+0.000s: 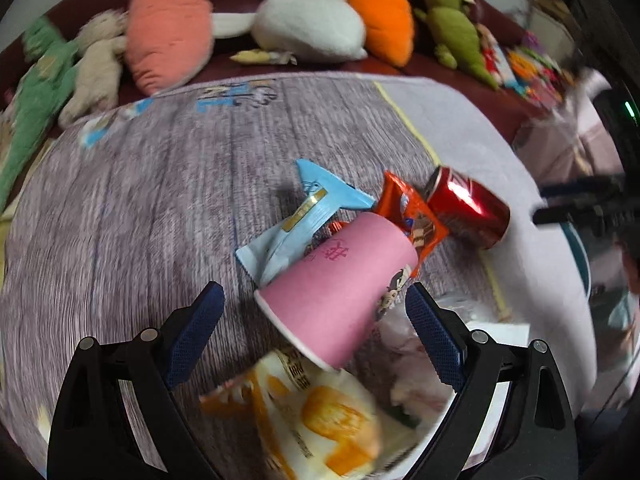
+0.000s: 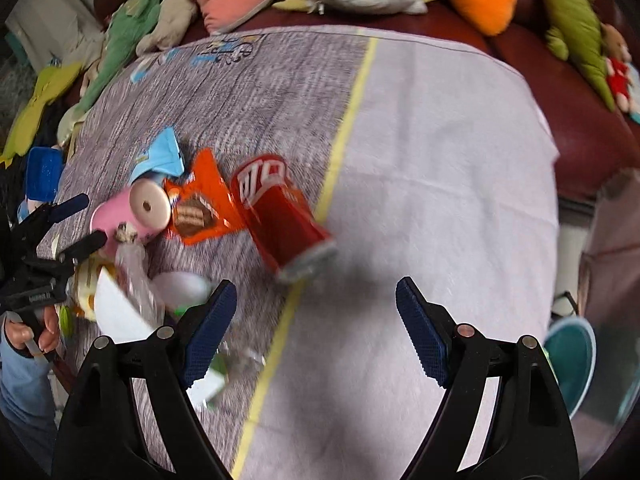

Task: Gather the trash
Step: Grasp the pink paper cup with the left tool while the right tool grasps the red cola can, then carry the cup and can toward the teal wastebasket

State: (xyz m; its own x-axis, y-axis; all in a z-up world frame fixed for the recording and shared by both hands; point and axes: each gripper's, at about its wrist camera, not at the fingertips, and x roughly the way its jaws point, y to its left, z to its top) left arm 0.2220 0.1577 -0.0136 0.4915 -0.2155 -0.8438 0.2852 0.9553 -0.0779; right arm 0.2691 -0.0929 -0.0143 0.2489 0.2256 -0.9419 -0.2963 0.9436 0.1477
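cup (image 1: 340, 292) on wrappers | can (image 1: 468, 208) right (on its side) | cloth (image 1: 120, 220) beneath

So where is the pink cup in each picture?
Left wrist view: pink cup lies on its side, centre, between the open fingers.
Right wrist view: pink cup lies far left, its base facing the camera.
Shared landmark: the red can lying nearby.

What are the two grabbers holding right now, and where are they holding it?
Nothing. The left gripper is open, with the pink cup lying between its fingers but not pinched. The right gripper is open over bare cloth, near the red can.
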